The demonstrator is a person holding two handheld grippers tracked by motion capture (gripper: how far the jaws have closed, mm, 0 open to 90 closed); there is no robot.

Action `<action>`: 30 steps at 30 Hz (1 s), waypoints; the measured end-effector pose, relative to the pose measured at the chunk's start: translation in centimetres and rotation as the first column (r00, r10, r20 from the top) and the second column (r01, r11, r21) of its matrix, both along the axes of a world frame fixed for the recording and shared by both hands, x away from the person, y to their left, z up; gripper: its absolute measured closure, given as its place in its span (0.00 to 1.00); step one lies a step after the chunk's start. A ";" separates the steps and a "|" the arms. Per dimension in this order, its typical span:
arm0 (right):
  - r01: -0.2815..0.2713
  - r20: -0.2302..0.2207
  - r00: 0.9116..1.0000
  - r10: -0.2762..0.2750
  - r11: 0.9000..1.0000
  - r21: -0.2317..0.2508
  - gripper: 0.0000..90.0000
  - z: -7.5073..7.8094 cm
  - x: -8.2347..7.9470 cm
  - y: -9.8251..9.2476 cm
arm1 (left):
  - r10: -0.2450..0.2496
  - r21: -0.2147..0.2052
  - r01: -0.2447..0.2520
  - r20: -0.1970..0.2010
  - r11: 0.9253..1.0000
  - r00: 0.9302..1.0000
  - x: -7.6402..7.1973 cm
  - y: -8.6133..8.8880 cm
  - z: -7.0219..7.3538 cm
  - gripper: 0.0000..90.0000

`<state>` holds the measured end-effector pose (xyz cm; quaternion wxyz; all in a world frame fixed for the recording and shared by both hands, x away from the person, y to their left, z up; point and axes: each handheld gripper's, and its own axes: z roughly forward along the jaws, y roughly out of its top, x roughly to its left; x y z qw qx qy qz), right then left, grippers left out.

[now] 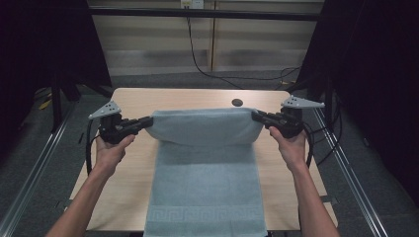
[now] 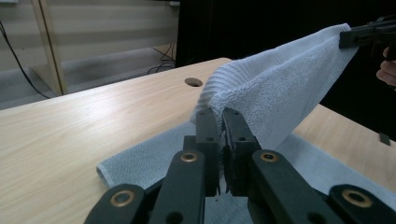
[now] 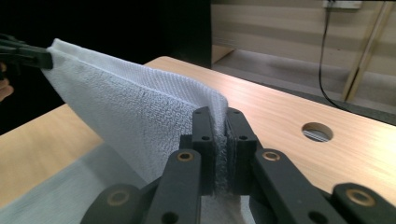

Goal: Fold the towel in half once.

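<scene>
The towel (image 1: 205,163) is seen on the desk (image 1: 133,103), with its far end raised off the wood and its near end, marked by a key-pattern border, lying flat at the near edge; the left gripper (image 1: 148,121) is pressed together on the far left corner, and the right gripper (image 1: 256,115) is pinched on the far right corner; in the left gripper view the cloth is clamped between the jaws of the left gripper (image 2: 220,115), and in the right gripper view the same is shown at the right gripper (image 3: 217,114); the raised edge is held taut between the two, level and clear of the desk, with the lifted part hanging in a sag over the flat part; the grasp and the lift are judged done; the fold itself is judged not yet made, since the far edge is not yet laid on the near half; the carrying over, the laying down and the release are judged to be left
</scene>
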<state>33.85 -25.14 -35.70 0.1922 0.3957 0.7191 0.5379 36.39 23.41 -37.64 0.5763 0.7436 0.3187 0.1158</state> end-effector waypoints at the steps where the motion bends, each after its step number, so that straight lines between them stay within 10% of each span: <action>1: -0.007 0.007 1.000 0.007 1.000 -0.003 0.94 0.2 -0.6 0.1 | -0.007 0.008 0.007 0.009 1.000 1.000 -0.6 0.2 0.3 0.96; 12: -0.068 0.051 0.996 0.069 0.997 -0.025 0.94 0.8 -6.6 0.2 | -0.070 0.036 0.069 0.039 0.997 0.997 -6.8 1.2 0.2 0.96; 22: -0.100 -0.083 0.992 0.097 0.994 -0.033 0.93 -5.5 -11.8 0.3 | -0.138 0.080 0.147 -0.116 0.986 0.984 -11.6 1.3 -6.9 0.95; 30: -0.153 -0.236 0.963 0.129 0.985 -0.084 0.91 -10.5 -14.6 1.0 | -0.166 0.110 0.191 -0.206 0.975 0.964 -13.3 1.8 -9.9 0.94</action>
